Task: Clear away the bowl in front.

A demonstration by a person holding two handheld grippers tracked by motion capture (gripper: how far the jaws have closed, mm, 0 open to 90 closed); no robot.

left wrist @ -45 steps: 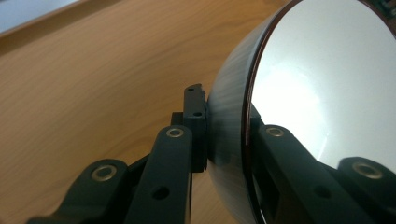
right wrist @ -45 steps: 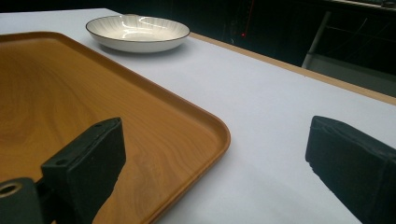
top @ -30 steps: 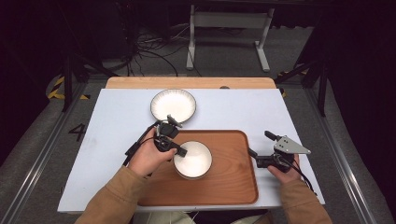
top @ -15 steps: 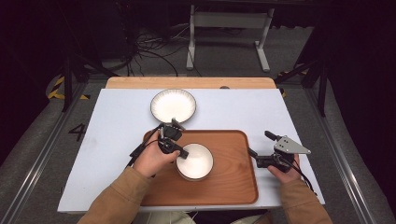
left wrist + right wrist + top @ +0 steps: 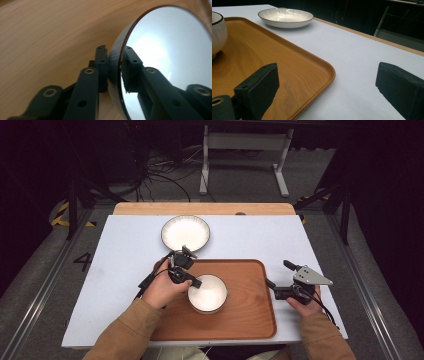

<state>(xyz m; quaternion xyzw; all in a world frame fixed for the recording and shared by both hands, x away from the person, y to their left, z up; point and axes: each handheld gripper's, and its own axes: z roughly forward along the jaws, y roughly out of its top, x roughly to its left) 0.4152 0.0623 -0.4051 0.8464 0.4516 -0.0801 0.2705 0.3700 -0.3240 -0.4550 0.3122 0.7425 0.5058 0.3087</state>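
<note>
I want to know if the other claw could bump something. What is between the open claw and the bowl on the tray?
Nothing but bare wooden tray lies between the right gripper and the bowl, as the high view shows.

Person wears tan long sleeves, left sleeve [image 5: 125, 332] and right sleeve [image 5: 322, 340] both covering forearms to the wrist. Left hand-held gripper [image 5: 192, 281]: black body, black jaws, black cable [image 5: 146, 284] trailing off it. In the left gripper view its jaw arms are matte black with round metal-ringed screw holes and smaller plain holes. Right hand-held gripper [image 5: 270, 283]: black body, grey three-cornered plate [image 5: 311, 276] on top, thin black cable behind. Right gripper view shows blocky black pads [image 5: 259, 85], one arm with a ringed screw hole.
</note>
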